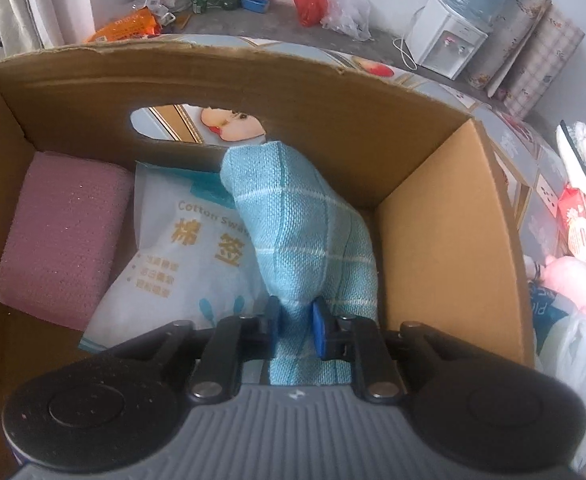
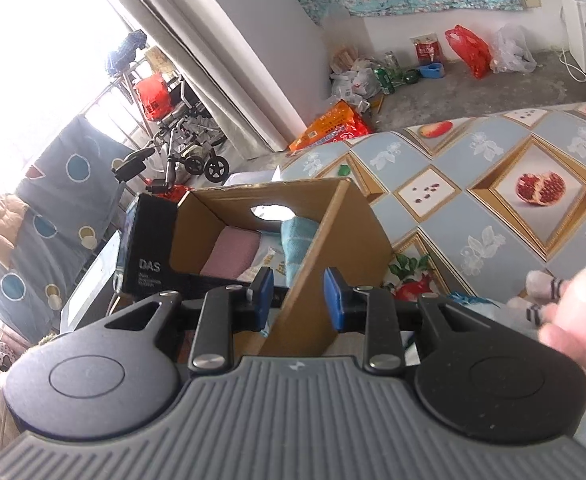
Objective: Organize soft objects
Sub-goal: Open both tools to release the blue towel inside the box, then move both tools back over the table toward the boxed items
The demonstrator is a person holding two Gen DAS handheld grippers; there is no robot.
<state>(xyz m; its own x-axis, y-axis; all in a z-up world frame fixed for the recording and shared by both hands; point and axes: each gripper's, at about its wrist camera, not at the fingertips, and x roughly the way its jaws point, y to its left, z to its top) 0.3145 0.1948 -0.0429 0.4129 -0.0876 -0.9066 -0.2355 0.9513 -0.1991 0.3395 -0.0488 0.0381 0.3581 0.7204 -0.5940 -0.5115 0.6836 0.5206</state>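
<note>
Blue cloth pinched by left gripper – right gripper parted – beside "Cotton Swab" pack.

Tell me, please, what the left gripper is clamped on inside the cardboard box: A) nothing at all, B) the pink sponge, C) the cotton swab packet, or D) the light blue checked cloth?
D: in the left wrist view the left gripper pinches the light blue checked cloth between its blue pads, while the pink sponge and the cotton swab packet lie untouched in the cardboard box.
</note>
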